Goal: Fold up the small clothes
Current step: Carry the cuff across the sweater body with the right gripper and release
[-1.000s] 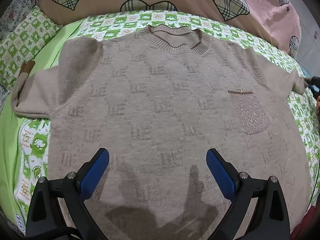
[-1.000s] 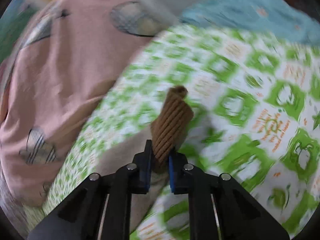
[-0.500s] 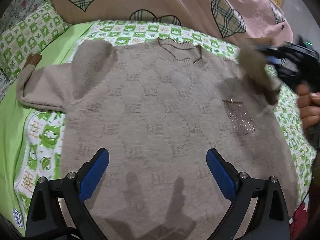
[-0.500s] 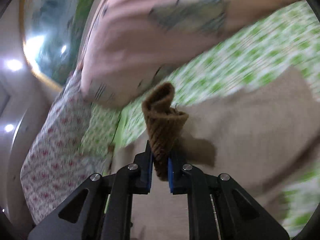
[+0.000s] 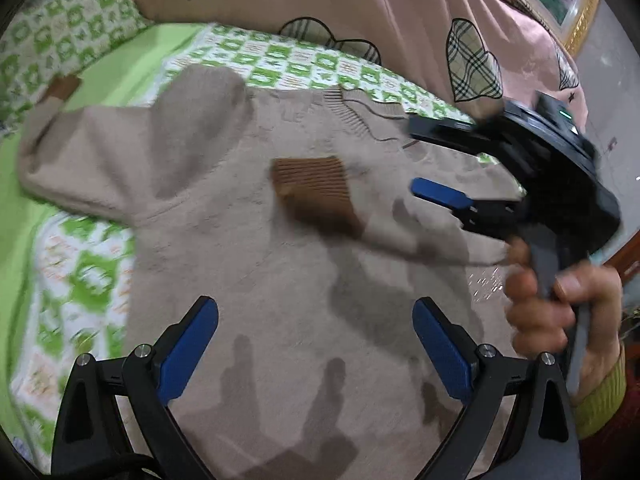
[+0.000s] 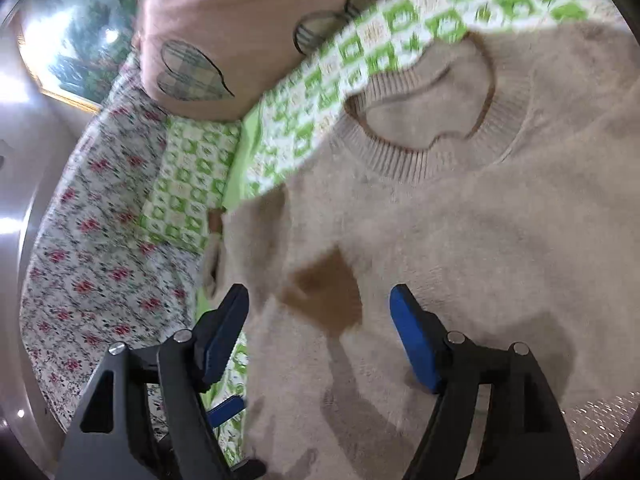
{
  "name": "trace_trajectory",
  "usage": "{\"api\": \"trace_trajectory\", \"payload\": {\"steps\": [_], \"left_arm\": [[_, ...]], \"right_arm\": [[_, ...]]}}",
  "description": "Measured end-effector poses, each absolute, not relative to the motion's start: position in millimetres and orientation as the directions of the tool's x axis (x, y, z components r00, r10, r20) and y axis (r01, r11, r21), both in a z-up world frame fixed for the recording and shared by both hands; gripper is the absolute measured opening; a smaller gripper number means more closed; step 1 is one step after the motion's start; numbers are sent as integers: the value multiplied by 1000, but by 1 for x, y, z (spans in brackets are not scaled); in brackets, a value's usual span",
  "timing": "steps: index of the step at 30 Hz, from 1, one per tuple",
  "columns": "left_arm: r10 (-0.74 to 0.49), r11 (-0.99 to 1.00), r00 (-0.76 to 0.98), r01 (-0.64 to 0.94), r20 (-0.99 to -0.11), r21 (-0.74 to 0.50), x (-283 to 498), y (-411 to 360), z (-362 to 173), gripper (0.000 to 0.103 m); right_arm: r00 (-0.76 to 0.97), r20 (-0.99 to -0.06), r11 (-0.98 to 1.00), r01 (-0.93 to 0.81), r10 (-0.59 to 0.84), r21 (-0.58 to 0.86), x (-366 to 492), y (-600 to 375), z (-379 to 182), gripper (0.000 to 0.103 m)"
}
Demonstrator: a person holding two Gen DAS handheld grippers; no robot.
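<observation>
A beige knit sweater (image 5: 280,280) (image 6: 500,240) lies flat, front up, on the bed. Its right sleeve is folded across the chest, and that sleeve's brown ribbed cuff (image 5: 312,184) (image 6: 324,292) rests on the body. My right gripper (image 6: 318,300) (image 5: 424,156) hovers just over this cuff. Its jaws are opening and the pads stand clear of the cuff on both sides. My left gripper (image 5: 314,320) is open and empty above the sweater's lower part. The other sleeve stretches out left, ending in a second brown cuff (image 5: 60,88).
A pink quilt with plaid hearts (image 5: 360,0) (image 6: 240,20) lies bunched behind the collar (image 6: 420,120). The green-checked sheet (image 5: 80,280) shows to the left, a floral pillow (image 6: 80,240) beyond it. A hand (image 5: 560,300) grips the right tool. A sparkly pocket (image 5: 484,280) peeks out near it.
The right gripper swept the sleeve cuff from the bed's edge over onto the sweater's chest, then opened and let it go. The left gripper shifted slightly and stayed open.
</observation>
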State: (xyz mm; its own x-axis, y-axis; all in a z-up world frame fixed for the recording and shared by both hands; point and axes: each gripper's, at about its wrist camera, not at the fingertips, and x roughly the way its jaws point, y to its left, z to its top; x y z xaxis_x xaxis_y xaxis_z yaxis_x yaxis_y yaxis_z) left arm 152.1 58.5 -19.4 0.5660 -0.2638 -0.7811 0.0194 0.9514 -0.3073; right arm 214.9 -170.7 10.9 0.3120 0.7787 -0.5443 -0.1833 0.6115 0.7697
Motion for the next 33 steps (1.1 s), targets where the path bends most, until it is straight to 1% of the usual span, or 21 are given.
{"api": "trace_trajectory", "payload": {"steps": [4, 6, 7, 9, 10, 11, 12, 13, 16, 17, 19, 21, 22, 24, 27, 29, 33], "left_arm": [[-357, 916, 517, 32, -778, -399, 196, 45, -36, 98], [-380, 902, 497, 11, -780, -433, 215, 40, -48, 98], [-405, 885, 491, -3, -771, -466, 227, 39, -55, 96], [-421, 863, 524, -18, -740, -505, 238, 40, -61, 88], [-418, 862, 541, -19, -730, -507, 243, 39, -63, 71], [-421, 861, 544, -12, -726, -509, 247, 38, -64, 44], [-431, 858, 537, -5, -725, -514, 252, 37, -65, 26], [-441, 855, 524, -1, -729, -518, 254, 37, -67, 4], [-447, 852, 559, 29, -698, -523, 247, 41, -54, 5], [-426, 866, 596, 51, -680, -498, 237, 45, -40, 5], [-354, 901, 656, 47, -667, -432, 222, 54, -24, 5], [-311, 916, 654, 13, -689, -401, 222, 69, -29, 5], [-310, 915, 629, -6, -713, -403, 227, 75, -39, 6], [-329, 909, 599, -11, -730, -418, 228, 80, -48, 6], [-310, 918, 594, -17, -742, -396, 230, 77, -53, 6], [-315, 912, 591, -29, -743, -410, 229, 80, -56, 6], [-318, 909, 586, -35, -745, -415, 229, 82, -59, 6]], "right_arm": [[407, -503, 608, -184, 763, 772, 192, -210, 37, 74], [459, -502, 627, -170, 733, 760, 176, -236, 45, 74], [480, -503, 637, -164, 719, 754, 168, -246, 47, 74], [514, -506, 650, -142, 693, 746, 152, -270, 49, 74], [532, -512, 659, -123, 675, 742, 143, -283, 48, 74], [550, -516, 668, -107, 657, 737, 135, -292, 48, 74], [566, -521, 677, -91, 639, 731, 130, -302, 48, 74], [586, -528, 688, -71, 615, 722, 124, -311, 47, 74], [632, -535, 703, -22, 561, 711, 112, -334, 46, 74], [640, -540, 711, -14, 547, 703, 110, -339, 47, 74], [660, -564, 746, 8, 496, 666, 109, -352, 49, 74], [666, -596, 779, 35, 449, 626, 115, -361, 48, 74], [662, -614, 790, 54, 430, 611, 121, -364, 46, 74], [658, -632, 804, 68, 409, 591, 133, -367, 42, 74], [660, -670, 864, 62, 339, 499, 159, -364, 41, 74], [639, -710, 900, 65, 294, 431, 186, -363, 34, 74], [552, -791, 930, 73, 264, 361, 229, -363, 3, 74]]}}
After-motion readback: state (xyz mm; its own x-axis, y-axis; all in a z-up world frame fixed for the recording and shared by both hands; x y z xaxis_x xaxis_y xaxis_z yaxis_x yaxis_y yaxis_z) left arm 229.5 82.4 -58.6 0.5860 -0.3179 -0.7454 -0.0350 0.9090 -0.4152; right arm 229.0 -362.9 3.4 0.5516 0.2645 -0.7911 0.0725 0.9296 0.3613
